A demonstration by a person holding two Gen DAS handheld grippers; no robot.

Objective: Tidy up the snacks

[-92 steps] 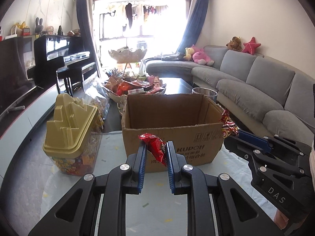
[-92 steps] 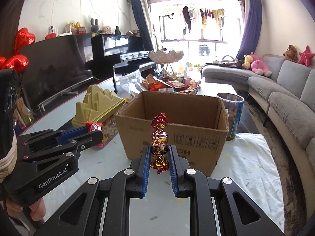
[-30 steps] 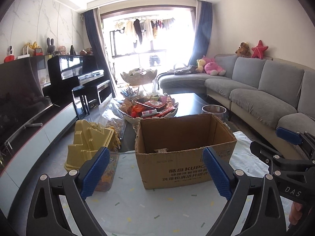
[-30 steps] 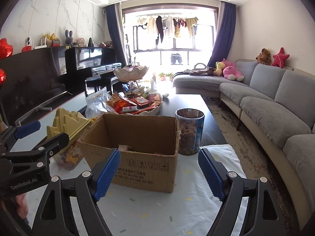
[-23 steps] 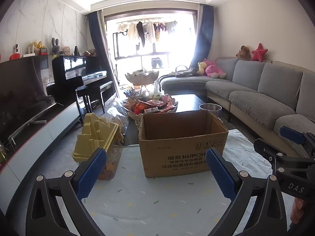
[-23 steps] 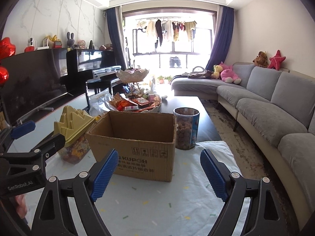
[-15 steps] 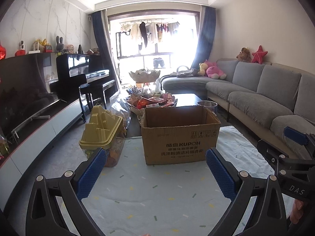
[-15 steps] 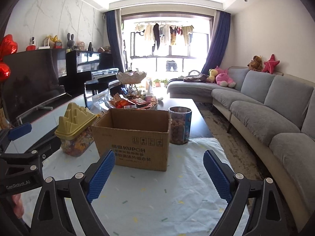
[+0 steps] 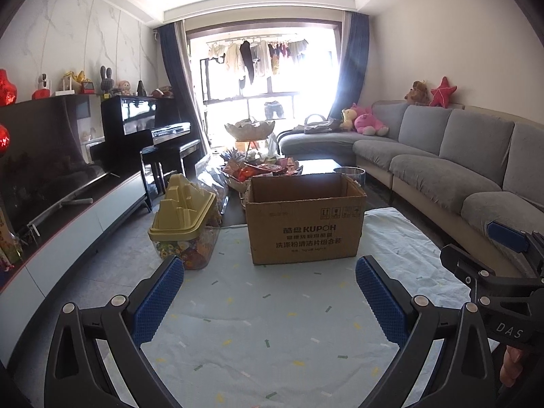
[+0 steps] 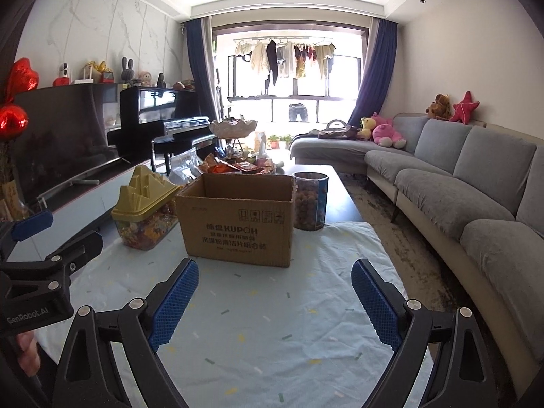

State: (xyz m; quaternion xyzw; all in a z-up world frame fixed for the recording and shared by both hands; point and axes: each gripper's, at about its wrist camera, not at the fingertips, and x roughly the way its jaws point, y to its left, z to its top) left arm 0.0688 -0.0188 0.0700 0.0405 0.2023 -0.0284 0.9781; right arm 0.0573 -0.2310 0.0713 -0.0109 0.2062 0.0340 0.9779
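Cardboard box standing open-topped on our cloth-covered bench, yellow-lidded snack jar just beside it, our left tool and right tool both spread wide, nothing between their pads.

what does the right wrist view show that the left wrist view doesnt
Only the right wrist view: the clear round jar of brown snacks in full beside the box, and the open right gripper.

Only the left wrist view: the open left gripper from behind.

Both: the brown cardboard box, the yellow-lidded clear snack tub and the pale blue speckled cloth.
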